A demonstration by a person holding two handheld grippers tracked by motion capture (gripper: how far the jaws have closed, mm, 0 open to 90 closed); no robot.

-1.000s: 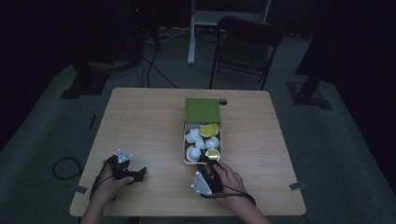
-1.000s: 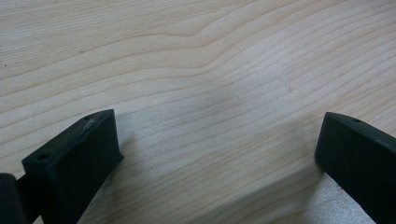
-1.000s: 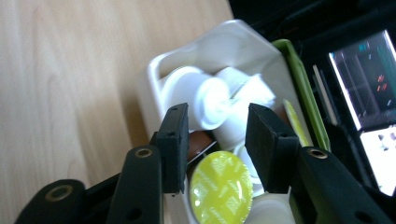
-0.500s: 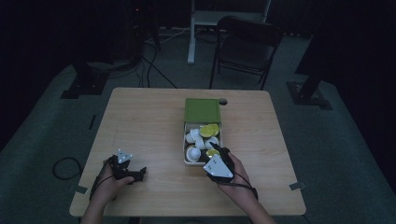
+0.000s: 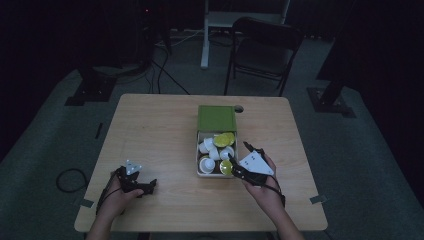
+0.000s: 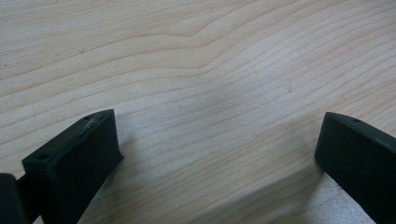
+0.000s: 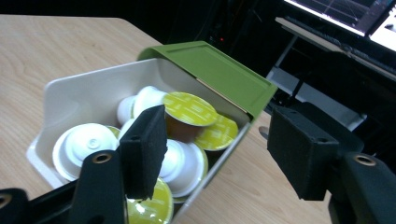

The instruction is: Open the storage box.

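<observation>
High view shows the box (image 5: 216, 145) of coffee pods in the middle of the tabletop (image 5: 150, 130), its green lid (image 5: 216, 118) folded back on the far side and its white tray open toward me. The pods (image 5: 215, 150) lie loose inside, some with yellow-green foil tops up, some with their white cups up. In the right gripper view I count several of each, heaped rather than lined up, and one yellow-topped pod (image 7: 189, 109) sits highest near the middle.

My right gripper (image 5: 239, 170) is at the near right corner of the box, its jaws wide apart and holding nothing. In the right gripper view one jaw stands over the pods inside the tray and the other outside the right wall, so the wall lies between them. I judge this as a reach into the box, either to take a pod or to drop one off, and the grasp itself is not yet made. Nothing lies on the wood beside the box, so most of the sorting or unloading looks left to do.

My left gripper (image 5: 142, 187) rests well apart, on the near left of the tabletop, jaws spread wide over bare wood and empty.
</observation>
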